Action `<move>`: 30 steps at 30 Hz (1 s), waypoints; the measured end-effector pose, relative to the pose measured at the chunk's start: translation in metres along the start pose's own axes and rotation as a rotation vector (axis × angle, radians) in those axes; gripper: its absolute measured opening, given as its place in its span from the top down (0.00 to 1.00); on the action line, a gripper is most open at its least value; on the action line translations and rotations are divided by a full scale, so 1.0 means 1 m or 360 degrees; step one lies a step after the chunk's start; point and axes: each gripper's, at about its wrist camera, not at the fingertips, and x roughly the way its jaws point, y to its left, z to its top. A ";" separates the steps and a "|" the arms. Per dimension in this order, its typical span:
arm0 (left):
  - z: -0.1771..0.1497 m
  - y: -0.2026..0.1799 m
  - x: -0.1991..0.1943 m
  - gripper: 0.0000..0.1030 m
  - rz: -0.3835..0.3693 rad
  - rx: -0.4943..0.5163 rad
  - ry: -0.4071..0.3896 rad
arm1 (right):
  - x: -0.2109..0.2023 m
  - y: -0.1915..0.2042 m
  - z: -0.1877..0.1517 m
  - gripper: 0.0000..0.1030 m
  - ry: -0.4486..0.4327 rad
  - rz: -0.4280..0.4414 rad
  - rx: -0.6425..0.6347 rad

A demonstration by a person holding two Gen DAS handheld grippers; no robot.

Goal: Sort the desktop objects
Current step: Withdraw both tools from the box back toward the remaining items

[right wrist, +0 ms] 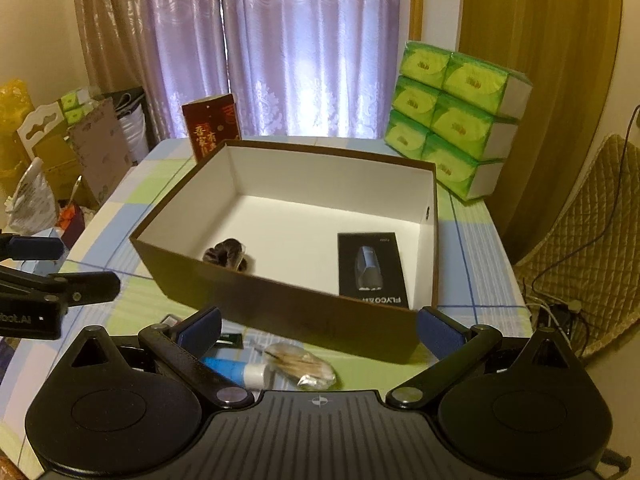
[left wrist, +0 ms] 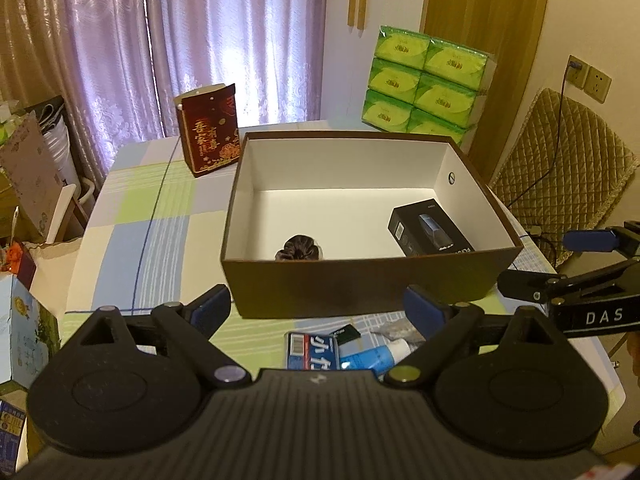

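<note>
Hair scrunchie (left wrist: 301, 249) half hidden behind brown box (left wrist: 360, 280) near wall.

Dim, warm room, backlit by daylight glowing through the curtains (left wrist: 224, 40), which blow out near the middle. Fisheye bends the edges and darkens the corners; detail is soft throughout.

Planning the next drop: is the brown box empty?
No. The brown box holds a black carton and a dark hair scrunchie.
</note>
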 end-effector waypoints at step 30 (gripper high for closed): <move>-0.095 0.020 0.002 0.12 0.0004 -0.0077 0.0273 | 0.026 -0.002 -0.089 0.02 0.0317 0.0122 0.0068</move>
